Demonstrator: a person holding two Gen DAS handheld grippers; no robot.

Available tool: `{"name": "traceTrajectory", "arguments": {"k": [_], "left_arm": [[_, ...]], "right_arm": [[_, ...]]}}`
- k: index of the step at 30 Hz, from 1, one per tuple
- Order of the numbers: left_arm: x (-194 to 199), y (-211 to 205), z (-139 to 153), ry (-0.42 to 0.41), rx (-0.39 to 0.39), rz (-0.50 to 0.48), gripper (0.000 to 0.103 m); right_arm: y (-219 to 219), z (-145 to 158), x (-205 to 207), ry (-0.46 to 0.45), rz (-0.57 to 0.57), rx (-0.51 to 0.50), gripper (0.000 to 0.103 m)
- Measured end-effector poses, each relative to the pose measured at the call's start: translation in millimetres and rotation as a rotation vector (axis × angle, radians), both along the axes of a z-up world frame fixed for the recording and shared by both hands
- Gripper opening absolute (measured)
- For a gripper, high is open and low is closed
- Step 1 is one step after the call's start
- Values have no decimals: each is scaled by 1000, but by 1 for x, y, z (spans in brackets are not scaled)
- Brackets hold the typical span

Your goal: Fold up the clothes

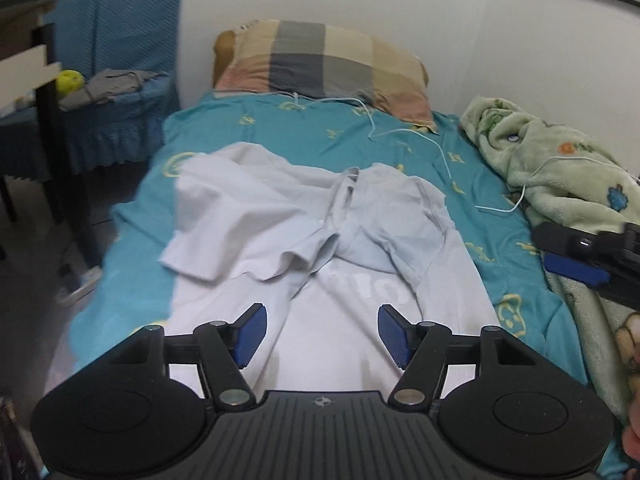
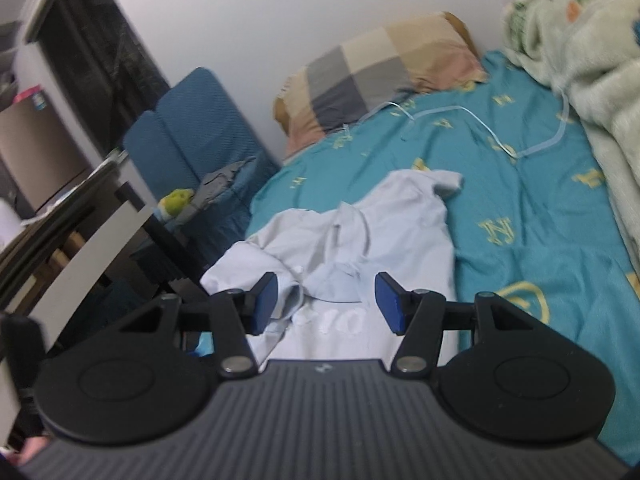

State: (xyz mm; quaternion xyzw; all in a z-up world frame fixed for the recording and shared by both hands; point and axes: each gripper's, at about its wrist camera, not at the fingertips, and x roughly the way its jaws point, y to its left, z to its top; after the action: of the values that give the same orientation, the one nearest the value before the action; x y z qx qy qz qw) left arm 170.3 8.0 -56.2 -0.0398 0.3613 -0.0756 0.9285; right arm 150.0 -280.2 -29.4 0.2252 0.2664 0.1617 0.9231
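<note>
A pale blue shirt [image 1: 280, 220] lies spread on the teal bed sheet [image 1: 320, 132], both sleeves folded in over its front and faint white lettering showing near the chest. My left gripper [image 1: 322, 330] hovers over the shirt's near part, its blue pads apart with nothing between them. In the right wrist view the same shirt [image 2: 384, 232] lies rumpled, collar toward the pillow. My right gripper [image 2: 326, 304] stands open above the shirt, its pads clear of the cloth. The right gripper [image 1: 576, 260] also shows at the right edge of the left wrist view.
A checked pillow [image 1: 328, 60] lies at the head of the bed, with a white cable [image 1: 420, 136] running across the sheet. A crumpled green blanket [image 1: 560, 164] fills the right side. To the left stand a blue covered chair [image 1: 120, 60] and a dark desk [image 1: 28, 40].
</note>
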Motion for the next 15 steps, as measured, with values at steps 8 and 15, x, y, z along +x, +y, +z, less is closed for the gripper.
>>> {"name": "traceTrajectory", "arguments": {"k": [8, 15], "left_arm": [[-43, 24, 16, -17, -10, 10, 67], [-39, 63, 21, -18, -22, 10, 67]], "right_arm": [[44, -1, -1, -63, 145, -47, 57], [103, -17, 49, -107, 256, -100, 57]]}}
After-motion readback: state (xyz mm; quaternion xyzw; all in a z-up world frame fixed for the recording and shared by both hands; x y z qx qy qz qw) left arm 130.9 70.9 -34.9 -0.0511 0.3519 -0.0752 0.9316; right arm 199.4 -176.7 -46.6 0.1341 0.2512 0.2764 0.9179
